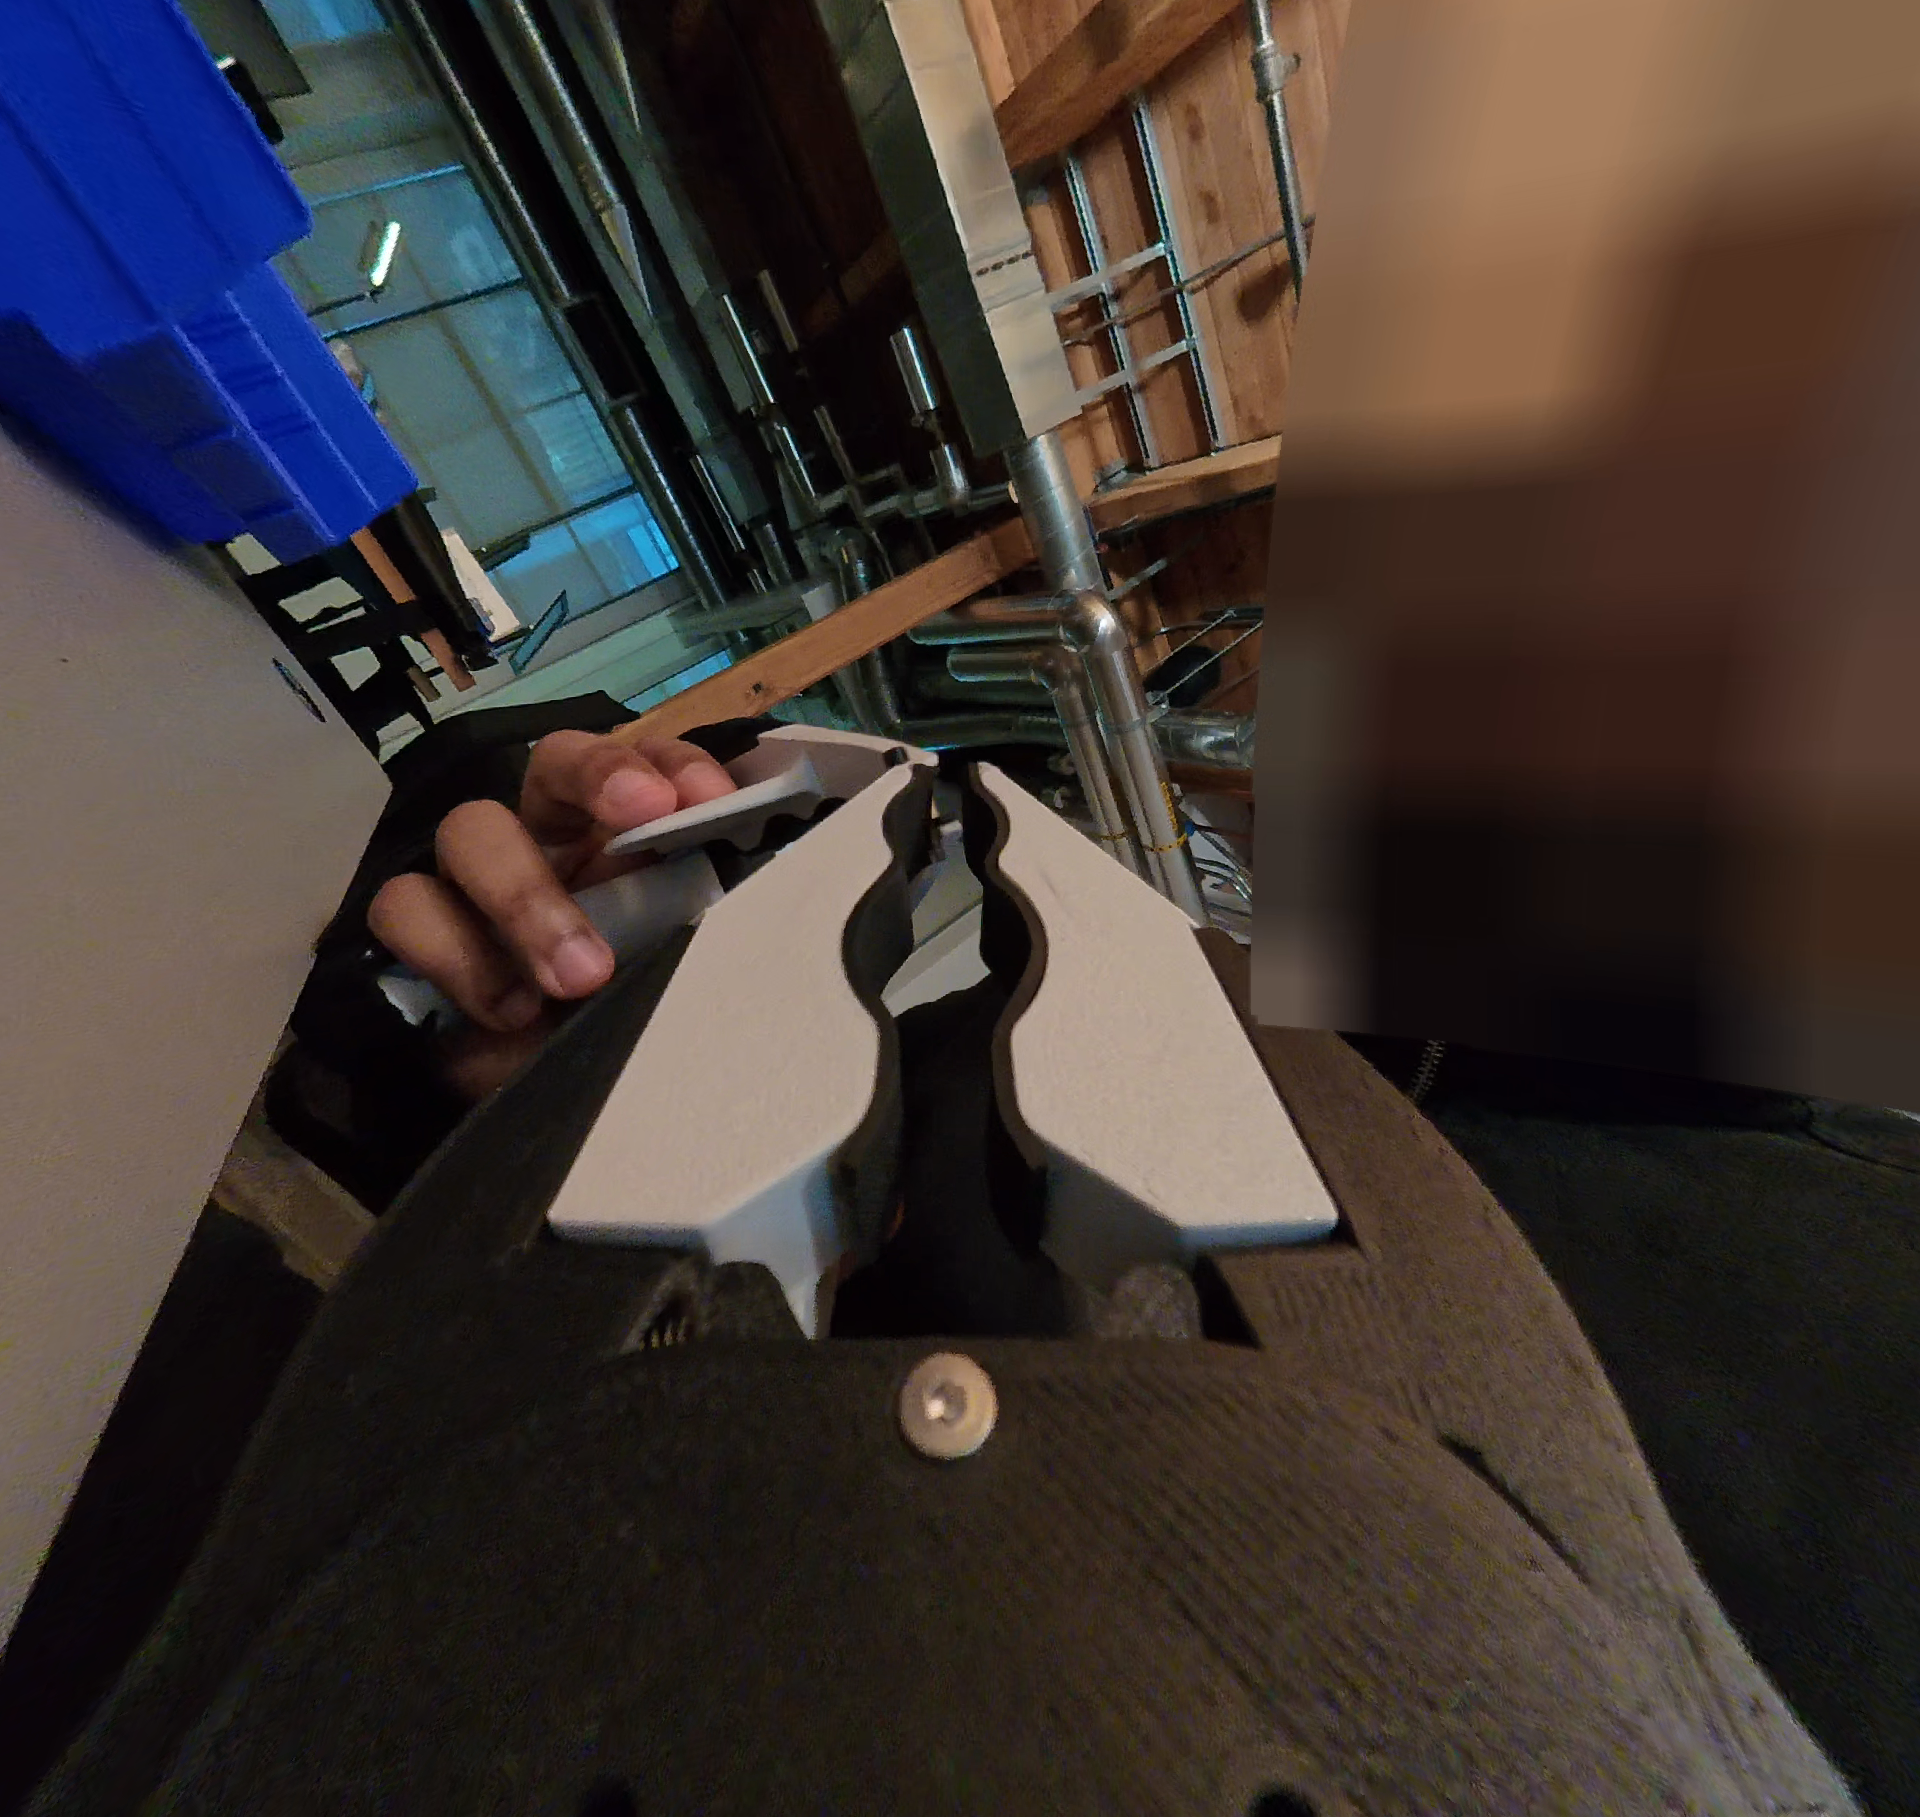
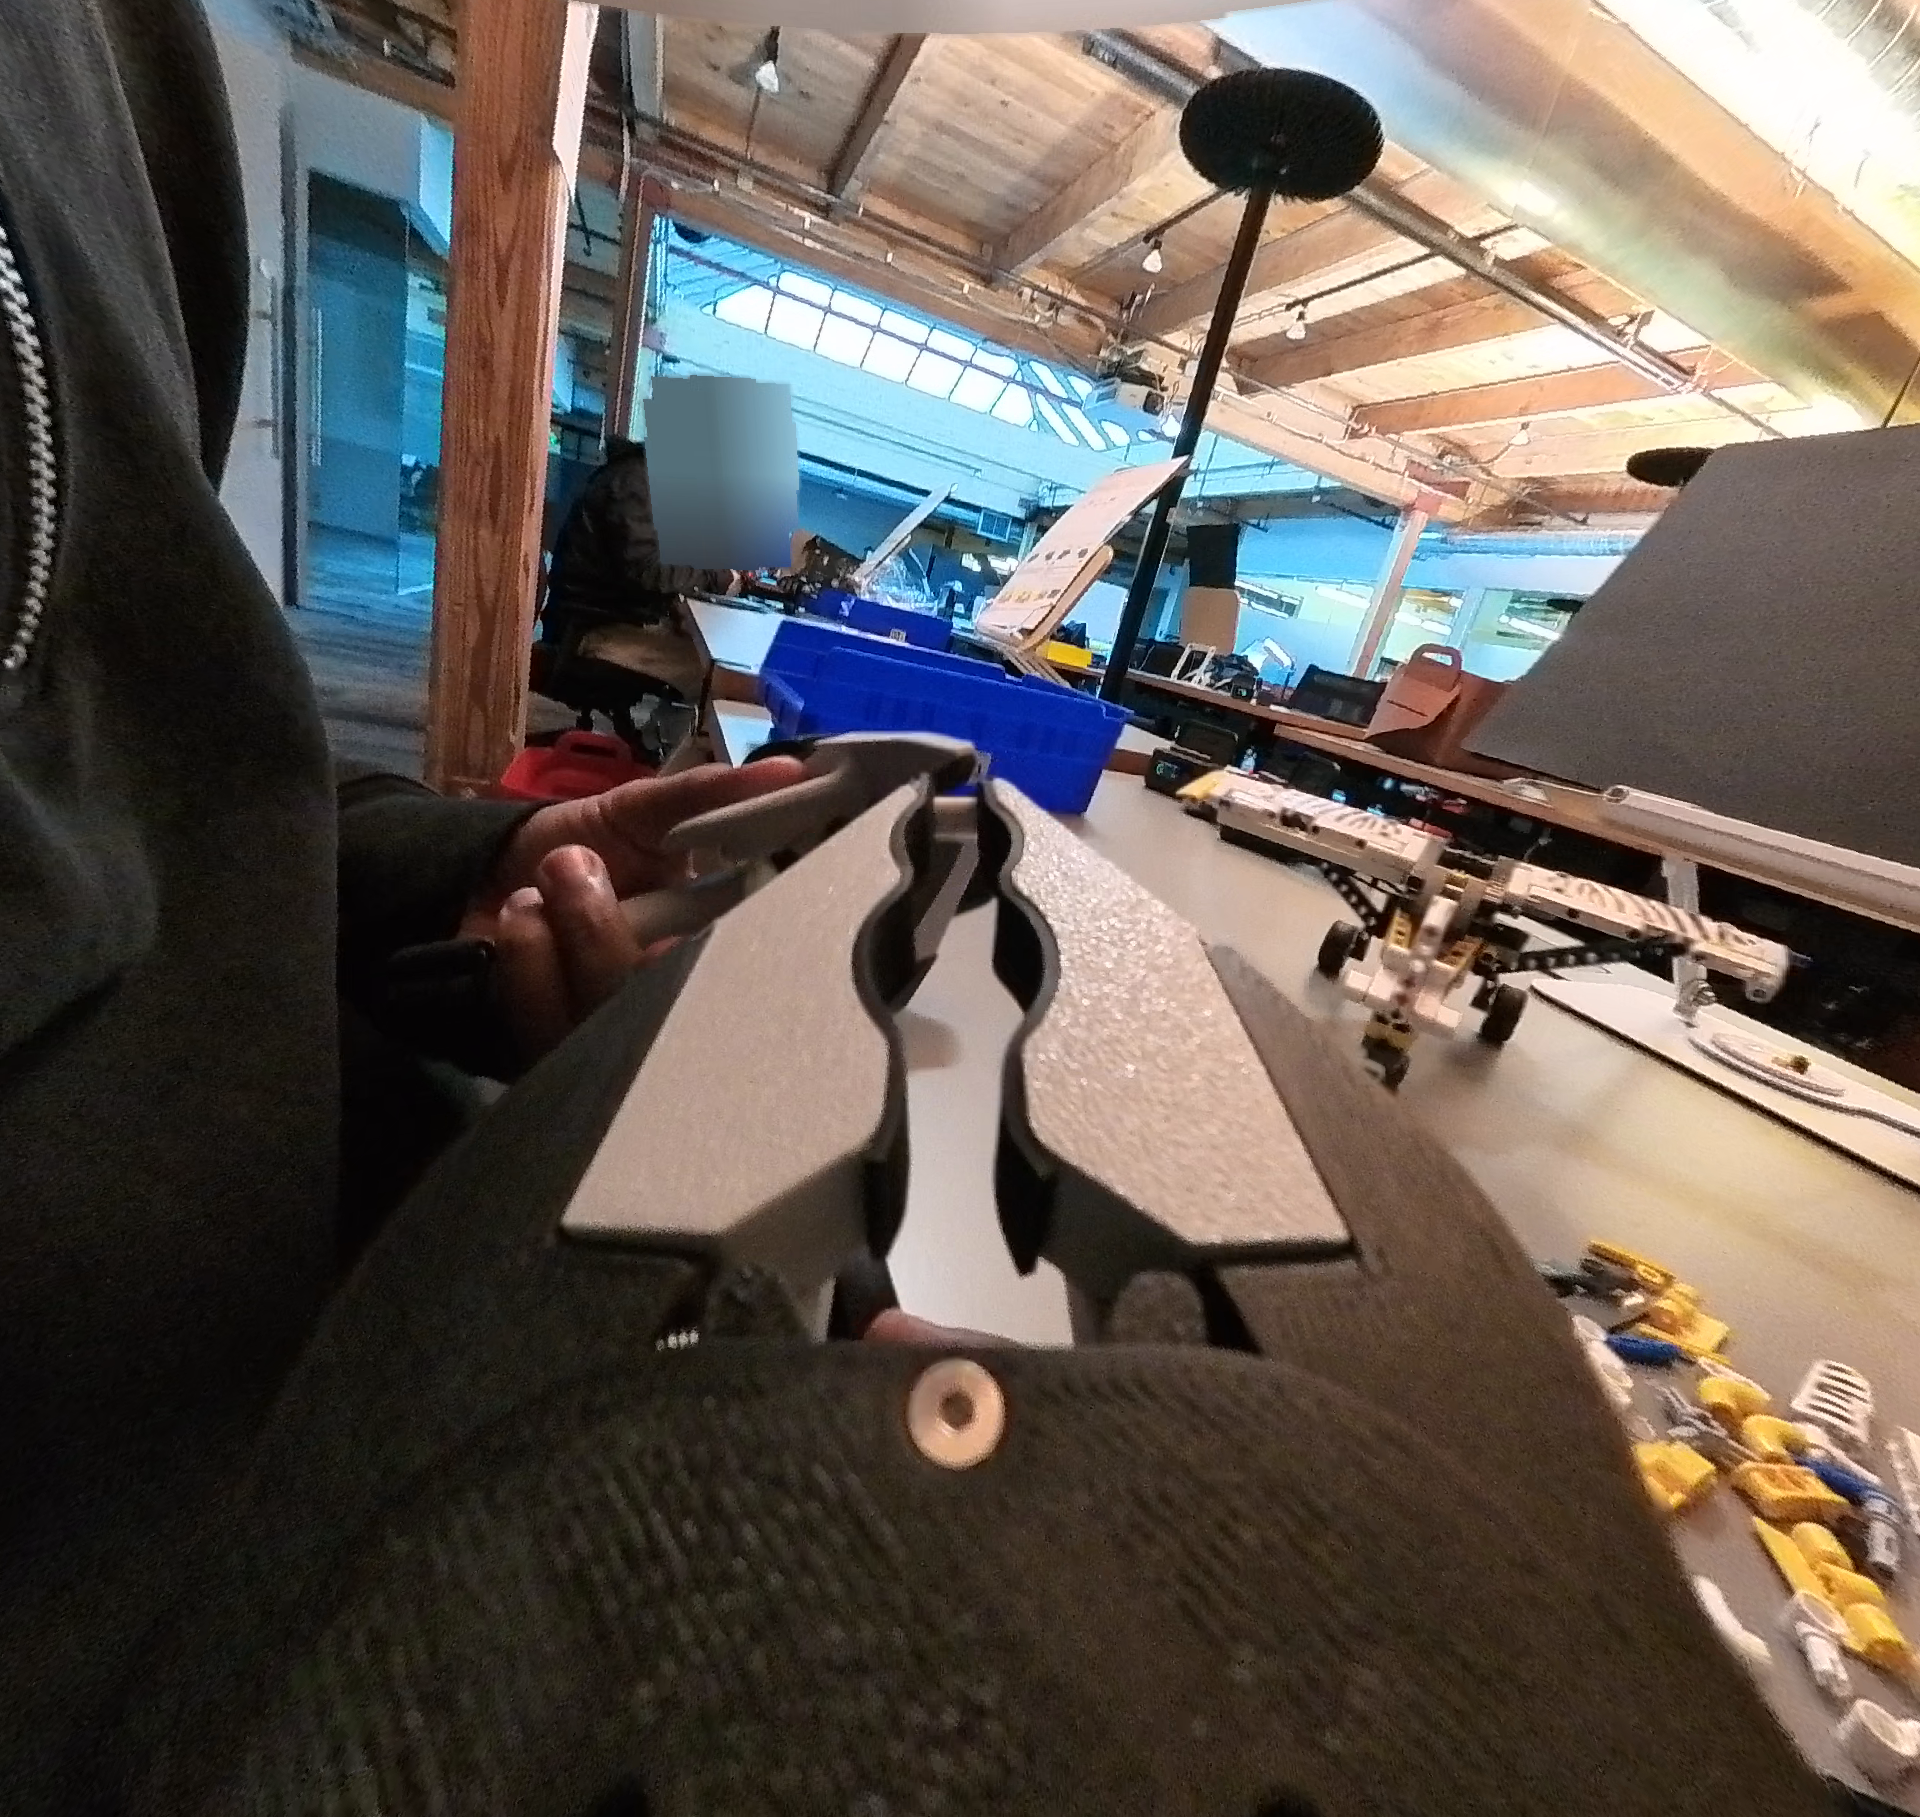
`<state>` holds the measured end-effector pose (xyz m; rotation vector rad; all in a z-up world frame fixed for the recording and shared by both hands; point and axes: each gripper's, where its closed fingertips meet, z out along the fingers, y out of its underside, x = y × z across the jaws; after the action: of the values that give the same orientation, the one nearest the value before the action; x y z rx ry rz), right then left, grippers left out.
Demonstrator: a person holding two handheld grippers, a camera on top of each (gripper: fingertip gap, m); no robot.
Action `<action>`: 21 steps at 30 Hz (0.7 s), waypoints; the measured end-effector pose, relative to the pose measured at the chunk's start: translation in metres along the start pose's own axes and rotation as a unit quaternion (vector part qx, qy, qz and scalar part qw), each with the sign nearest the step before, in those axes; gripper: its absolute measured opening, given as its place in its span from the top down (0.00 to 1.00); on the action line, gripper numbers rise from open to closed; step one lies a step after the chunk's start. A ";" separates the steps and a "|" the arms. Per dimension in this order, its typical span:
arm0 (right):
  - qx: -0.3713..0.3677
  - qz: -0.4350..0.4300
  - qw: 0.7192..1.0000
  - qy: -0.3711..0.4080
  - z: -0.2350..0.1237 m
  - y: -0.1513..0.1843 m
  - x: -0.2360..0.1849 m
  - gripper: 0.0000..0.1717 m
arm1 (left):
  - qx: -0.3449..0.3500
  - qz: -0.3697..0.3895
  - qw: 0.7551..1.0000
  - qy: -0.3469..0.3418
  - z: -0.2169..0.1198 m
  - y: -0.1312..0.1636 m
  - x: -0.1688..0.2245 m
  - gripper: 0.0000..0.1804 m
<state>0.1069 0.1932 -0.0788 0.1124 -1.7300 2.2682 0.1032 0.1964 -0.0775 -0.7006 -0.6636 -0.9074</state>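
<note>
**Two grippers meeting tip to tip above a table of brick parts**

The left gripper [image 1: 949, 775] is pointing up toward ceiling pipes [image 1: 1101, 645]. Its grey fingers are drawn nearly together, with only a thin dark slit showing at the tips. I cannot tell whether anything small is being pinched there. At about ten o'clock from those tips, and just beside them, the other gripper's grey fingers are reaching in. A bare-fingered right hand [image 1: 520, 894] in a dark fingerless glove is wrapping around its handle at nine o'clock. A blue bin [image 1: 156, 261] is filling the corner of the left wrist view at ten o'clock.

The right gripper [image 2: 956, 788] is hovering over a grey table [image 2: 1195, 894] without touching it. Its fingers are likewise standing almost closed, with a narrow gap at the tips. What lies in that gap, if anything, is too small to make out. The left gripper's fingertip is crossing just above these tips at eleven o'clock, with the left hand [image 2: 561, 874] holding it at nine o'clock. A dark zippered jacket [image 2: 125, 624] is covering the left edge.

A white, striped brick-built model on black wheels [image 2: 1455, 894] is standing on the table at three o'clock from the right gripper, well apart from it. Loose yellow, blue and white pieces [image 2: 1766, 1455] are lying scattered at five o'clock. Another blue bin [image 2: 935, 718] is sitting just beyond the tips at twelve o'clock. A black pole lamp [image 2: 1216, 396] is rising behind it. A seated person [image 2: 623, 562] is working far off at eleven o'clock.
</note>
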 end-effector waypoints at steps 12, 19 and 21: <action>-0.017 -0.025 1.000 0.003 0.003 0.003 -0.003 0.97 | -0.039 0.016 0.998 -0.053 -0.003 0.005 -0.010 0.90; -0.033 -0.030 0.999 0.019 0.004 0.006 0.002 0.92 | -0.050 0.027 0.997 -0.061 0.001 0.004 -0.009 0.97; -0.052 -0.033 0.998 0.016 0.004 0.009 0.003 0.85 | -0.050 0.027 0.995 -0.079 -0.002 0.003 -0.014 0.97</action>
<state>0.1013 0.1877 -0.0855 0.1088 -1.7958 2.1180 0.0994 0.2023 -0.0904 -0.8812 -0.7397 -0.8461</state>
